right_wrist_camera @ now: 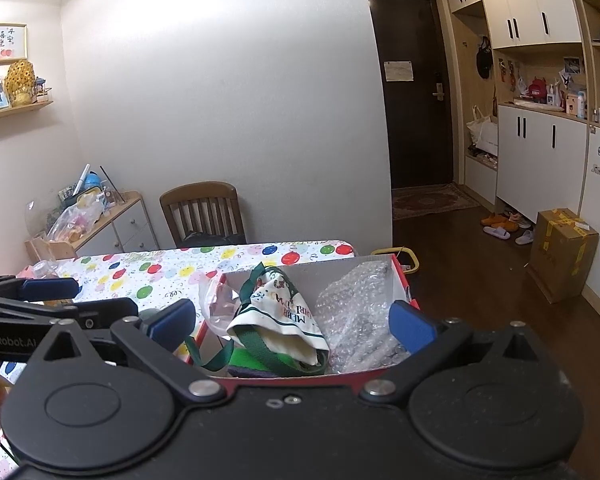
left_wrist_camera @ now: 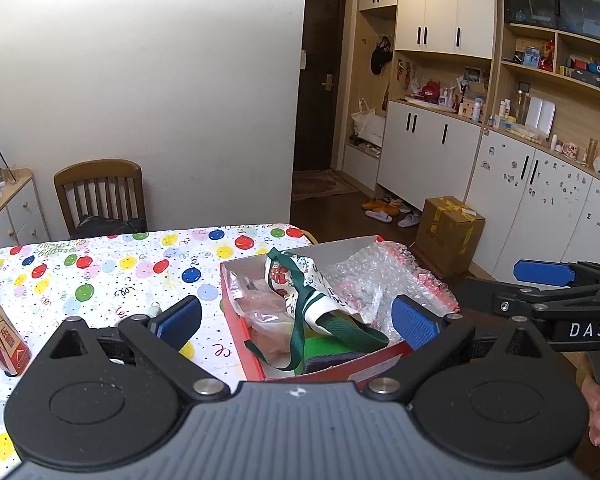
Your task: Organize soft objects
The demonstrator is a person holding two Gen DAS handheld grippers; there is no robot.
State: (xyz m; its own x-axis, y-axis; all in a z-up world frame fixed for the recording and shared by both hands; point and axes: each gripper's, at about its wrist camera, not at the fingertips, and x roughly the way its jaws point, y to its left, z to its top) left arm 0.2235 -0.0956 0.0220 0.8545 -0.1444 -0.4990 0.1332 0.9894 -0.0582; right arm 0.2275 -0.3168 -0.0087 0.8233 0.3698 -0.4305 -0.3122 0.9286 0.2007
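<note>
Cloth bag [right_wrist_camera: 278, 316] slumped lengthwise in red box [right_wrist_camera: 405, 280], straps toward 2 wide-spread, empty grippers [left_wrist_camera: 296, 322] [right_wrist_camera: 292, 322].

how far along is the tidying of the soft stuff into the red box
Mostly done, it seems. The red box already holds the cloth bag with green straps, bubble wrap, a clear plastic bag and something green underneath. Nothing is in hand: the left gripper and right gripper both hover open over the box. No loose soft items show on the balloon tablecloth; only a bottle stands there.
</note>
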